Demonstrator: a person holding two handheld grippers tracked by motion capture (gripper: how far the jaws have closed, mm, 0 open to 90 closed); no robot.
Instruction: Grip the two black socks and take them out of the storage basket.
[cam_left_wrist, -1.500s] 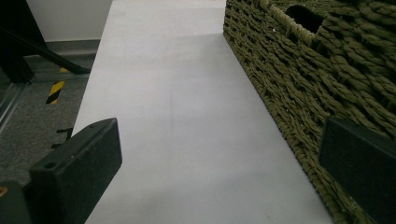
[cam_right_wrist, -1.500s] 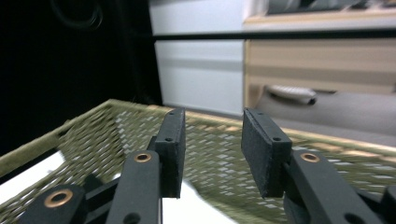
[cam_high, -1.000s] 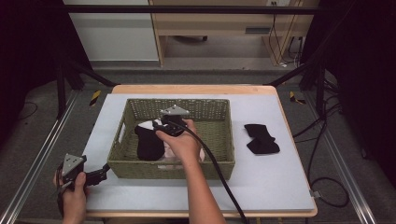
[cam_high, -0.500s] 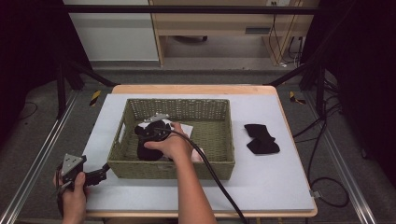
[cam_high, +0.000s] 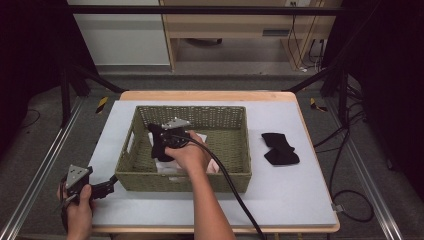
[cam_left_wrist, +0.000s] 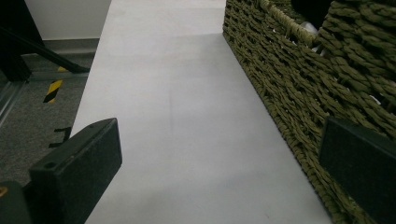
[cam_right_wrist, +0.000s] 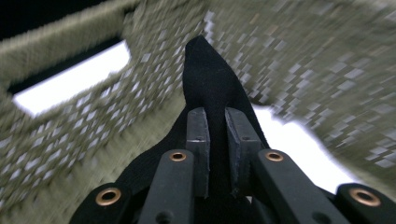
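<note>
**Black cloth pinched inside the basket**

My right hand-held gripper (cam_right_wrist: 215, 116) had just been closing, and its jaws were pressed onto a black cloth (cam_right_wrist: 205, 74), a fold of it caught between the two pads. From the high view, that hand-held gripper sat inside the woven green basket (cam_high: 220, 177), toward the basket's left half, with the cloth bunched dark beneath it and something white lying on the basket's floor under and beside my hand. In the right gripper view the cloth rose in a point ahead of the jaws, with the basket's wall and its handle slot behind it.

My left hand-held gripper (cam_high: 102, 190) rested outside the basket, just off its near left corner, jaws spread wide with nothing between them; in the left gripper view the basket's outer wall ran along beside the right jaw.

To the right of the basket, apart from it, a second black cloth (cam_high: 280, 148) lay on the pale surface (cam_high: 295, 195).
</note>
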